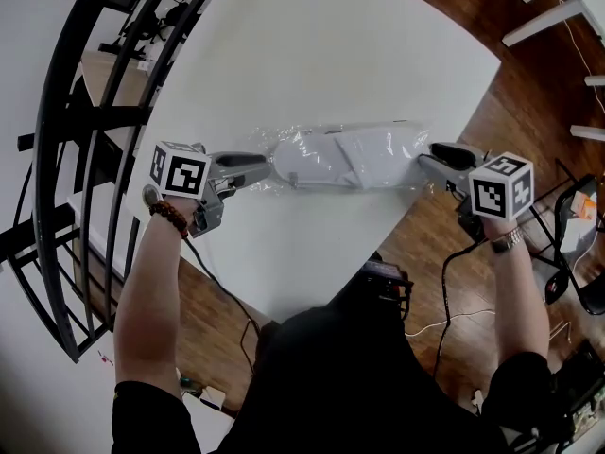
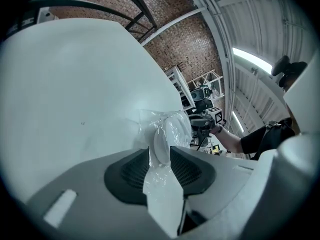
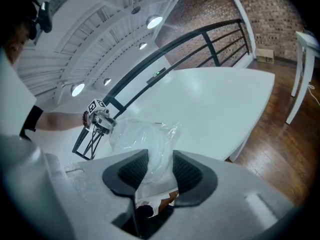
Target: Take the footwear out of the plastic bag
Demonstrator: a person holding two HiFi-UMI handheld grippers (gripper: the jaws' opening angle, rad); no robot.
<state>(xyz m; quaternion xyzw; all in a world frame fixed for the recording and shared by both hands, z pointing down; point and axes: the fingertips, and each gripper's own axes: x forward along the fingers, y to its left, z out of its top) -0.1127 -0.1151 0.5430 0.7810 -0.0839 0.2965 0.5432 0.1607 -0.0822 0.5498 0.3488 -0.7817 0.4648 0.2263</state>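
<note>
While resting on the white table (image 1: 312, 55), near its front edge, stretches lengthwise between both hands: a clear plastic bag (image 1: 345, 154), thin, glossy and crinkled. Holds white footwear (image 1: 378, 154), flat and soft-looking, filling most of the film. Probably light and floppy, with slick wrapping apt to slide from a pinch or tear under a hard pull. Clamped at one end by the left gripper (image 1: 260, 170), film and a rim of the footwear between the pads. Pinched at the other end by the right gripper (image 1: 430, 159), bunched film between its pads. Cannot tell which end opens. Best to hold film alone at the sealed end and draw the footwear out by its firmer sole edge.
</note>
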